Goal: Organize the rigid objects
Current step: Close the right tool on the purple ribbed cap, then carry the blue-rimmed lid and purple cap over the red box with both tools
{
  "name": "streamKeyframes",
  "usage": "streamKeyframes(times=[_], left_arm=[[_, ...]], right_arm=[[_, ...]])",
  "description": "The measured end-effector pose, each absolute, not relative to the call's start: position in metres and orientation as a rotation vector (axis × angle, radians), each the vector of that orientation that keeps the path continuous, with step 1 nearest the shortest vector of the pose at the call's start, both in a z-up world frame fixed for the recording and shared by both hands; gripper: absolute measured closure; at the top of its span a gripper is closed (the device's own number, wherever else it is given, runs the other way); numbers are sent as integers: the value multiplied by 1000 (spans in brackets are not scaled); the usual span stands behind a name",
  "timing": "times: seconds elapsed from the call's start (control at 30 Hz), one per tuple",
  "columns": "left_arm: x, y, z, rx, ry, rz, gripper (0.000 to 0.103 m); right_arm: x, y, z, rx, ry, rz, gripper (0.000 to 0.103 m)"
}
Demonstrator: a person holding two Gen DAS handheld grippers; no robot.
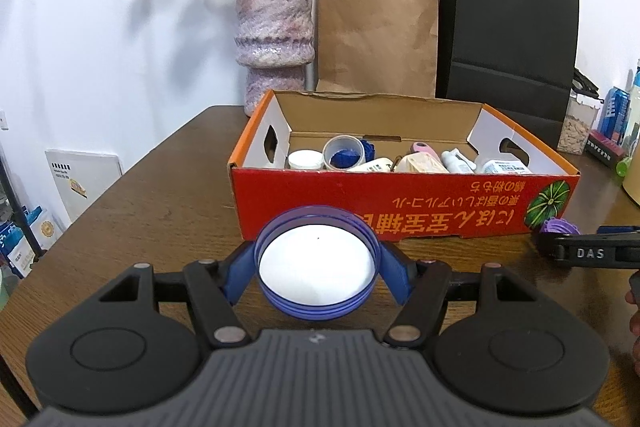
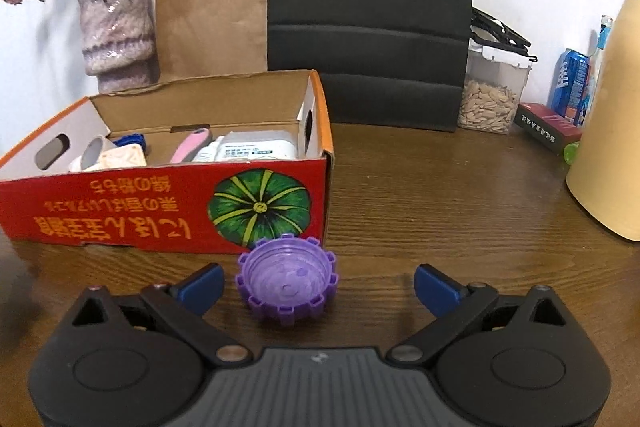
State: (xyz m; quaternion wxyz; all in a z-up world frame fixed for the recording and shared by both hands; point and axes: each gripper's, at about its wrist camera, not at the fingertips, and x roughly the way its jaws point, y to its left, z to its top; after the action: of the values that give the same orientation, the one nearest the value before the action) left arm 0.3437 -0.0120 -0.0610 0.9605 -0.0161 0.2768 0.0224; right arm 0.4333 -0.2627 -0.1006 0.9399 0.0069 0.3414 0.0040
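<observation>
Wooden tabletop (image 1: 160, 195) fills the lower half of both views; on it, at centre in the left view and left of centre in the right view, sits the red box (image 1: 400, 203), open-topped, with small bottles, a jar and a pink handle inside; behind it stand a black bag (image 1: 508, 39), a brown bag (image 1: 376, 31) and a mottled vase (image 1: 274, 35) of dried roses at upper left; at the right edge of the right view stands a cream jug (image 2: 608, 131), with a tub of seeds (image 2: 490, 95) to its left. Left tongs (image 1: 316, 269), low in the left view, are clamped on a blue lid (image 1: 316, 259), its white inside facing up, held in front of the box; right tongs (image 2: 319, 285) stand wide, pads clear of the purple cap (image 2: 286, 279), which lies open side up on the tabletop between them, nearer the left pad, just before the box's front wall.
</observation>
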Motion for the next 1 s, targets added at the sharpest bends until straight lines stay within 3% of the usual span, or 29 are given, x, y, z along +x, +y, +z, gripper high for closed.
streamKeyframes(times=[0.1,0.13,0.17,1.0], left_arm=[[344,-11,-61,-32,559,46,36],[344,-11,-60,-32,558,45,36],[344,-11,-60,-33,557,44,36],[348,-10,-32,-54,446,76,35]], right_arm=[[440,-262,-103,22,720,25,26],[440,-262,-102,27,711,31,41],[438,-262,-101,31,703,38,49],[388,-234,-47,46,401,199,50]])
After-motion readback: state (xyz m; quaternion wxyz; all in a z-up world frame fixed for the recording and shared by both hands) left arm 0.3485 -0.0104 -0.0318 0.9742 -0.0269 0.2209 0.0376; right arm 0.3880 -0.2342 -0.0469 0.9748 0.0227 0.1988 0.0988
